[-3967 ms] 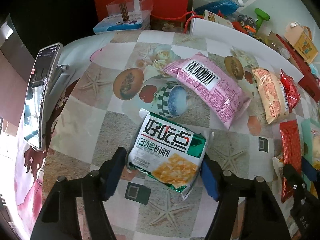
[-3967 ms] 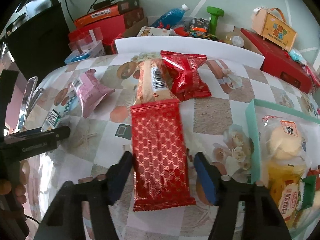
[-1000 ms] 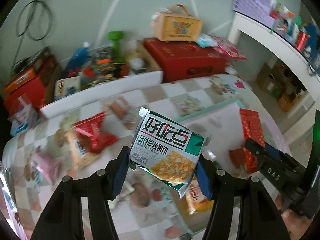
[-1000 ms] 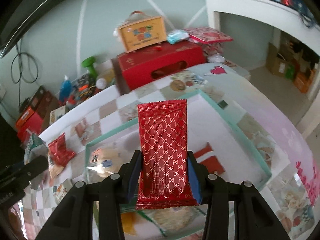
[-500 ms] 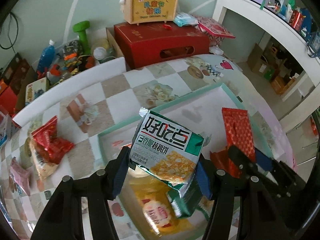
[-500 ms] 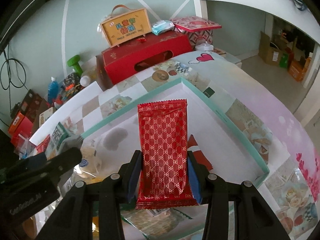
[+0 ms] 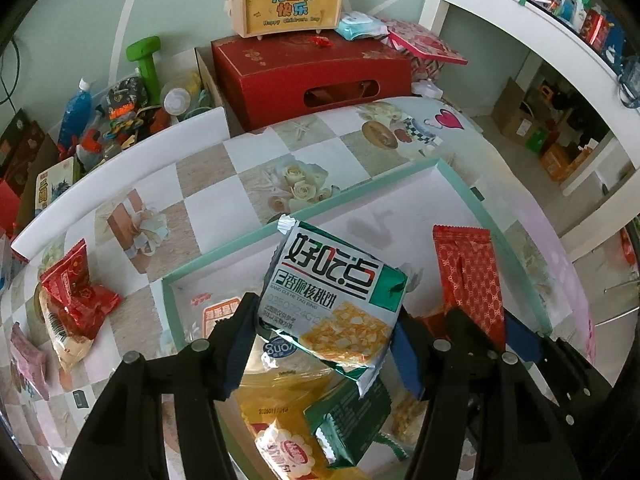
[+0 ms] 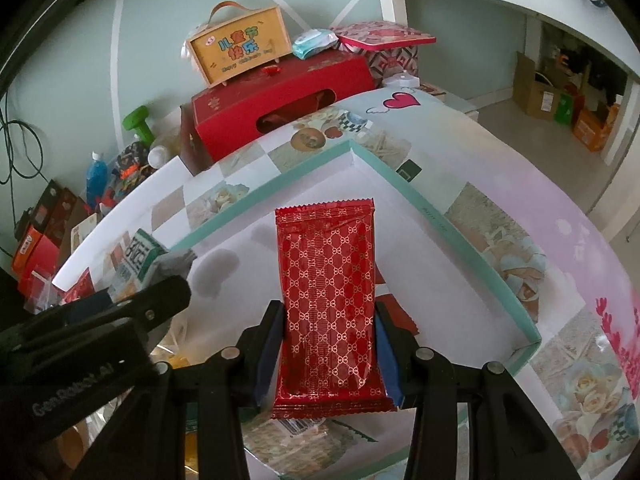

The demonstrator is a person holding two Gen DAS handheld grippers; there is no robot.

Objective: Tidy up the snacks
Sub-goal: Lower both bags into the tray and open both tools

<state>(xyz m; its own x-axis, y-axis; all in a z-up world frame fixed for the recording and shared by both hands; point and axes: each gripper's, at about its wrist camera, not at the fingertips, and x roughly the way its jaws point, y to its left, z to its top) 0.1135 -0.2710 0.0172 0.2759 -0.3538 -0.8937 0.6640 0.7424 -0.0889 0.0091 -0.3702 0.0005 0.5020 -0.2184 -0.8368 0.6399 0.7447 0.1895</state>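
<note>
While both packets hang over the teal-rimmed tray (image 7: 460, 184), it already holds several snacks at its near end, so its bare white far floor looks like the free spot. Behind it, the red gift box (image 7: 312, 76) blocks nothing. Left gripper (image 7: 320, 344) pinches the white-and-green biscuit pack (image 7: 336, 300) by its sides; right gripper (image 8: 328, 354) pinches the red patterned wafer packet (image 8: 328, 300) upright, apparently for dropping in. About 4 snacks remain on the tablecloth (image 7: 208, 192).

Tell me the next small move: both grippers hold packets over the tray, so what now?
Probably lower the right gripper a little and open it. Its red patterned packet hangs over a bare white patch of the teal-rimmed tray, while the left gripper holds its cracker packet above snacks already piled there.
</note>
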